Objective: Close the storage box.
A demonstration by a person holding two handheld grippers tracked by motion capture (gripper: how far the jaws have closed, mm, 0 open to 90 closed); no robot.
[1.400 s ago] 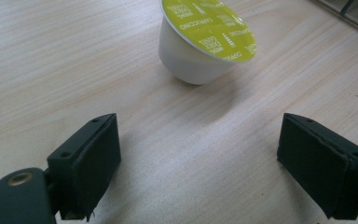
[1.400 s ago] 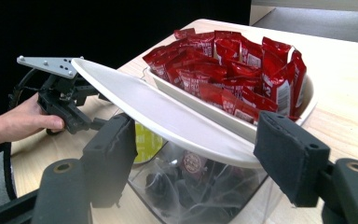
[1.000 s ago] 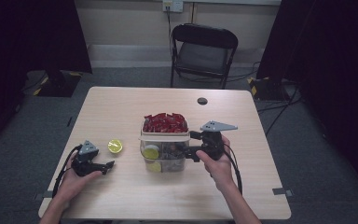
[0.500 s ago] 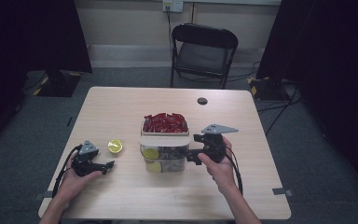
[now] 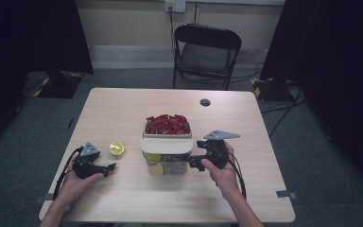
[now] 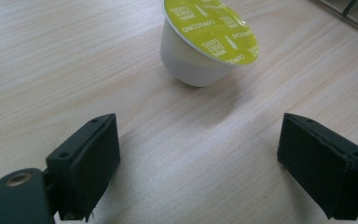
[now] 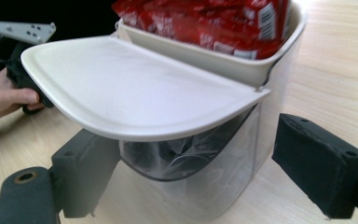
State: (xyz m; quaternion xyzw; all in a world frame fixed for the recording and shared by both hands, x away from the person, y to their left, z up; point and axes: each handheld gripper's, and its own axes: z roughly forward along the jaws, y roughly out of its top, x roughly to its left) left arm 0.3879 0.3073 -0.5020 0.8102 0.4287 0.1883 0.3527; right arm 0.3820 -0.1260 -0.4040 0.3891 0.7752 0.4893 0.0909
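A clear plastic box [image 5: 166, 166] stands mid-table with yellow capsules [image 5: 152, 157] inside. On it sit a white tray of red packets [image 5: 168, 125] and a white flap lid [image 5: 166, 145]. My right gripper [image 5: 194, 154] is at the box's right end. Its jaws have just been opening and stand open; in the right gripper view [image 7: 205, 177] the box's clear wall [image 7: 223, 158] lies between them, untouched. My left gripper [image 5: 109, 166] rests open on the table. A yellow-topped white capsule [image 6: 205, 44] sits just beyond its spread jaws [image 6: 212, 172] and is also in the high view [image 5: 116, 148].
A small black disc [image 5: 205, 102] lies near the table's far edge, and a black folding chair [image 5: 207, 52] stands behind it. The left hand [image 7: 4, 95] shows past the box in the right gripper view. Bare wood [image 5: 274, 142] lies to the right of the box.
The right gripper's jaws stand a little wider than a second ago and the hand has eased slightly away from the box. The left hand and capsule have not moved.
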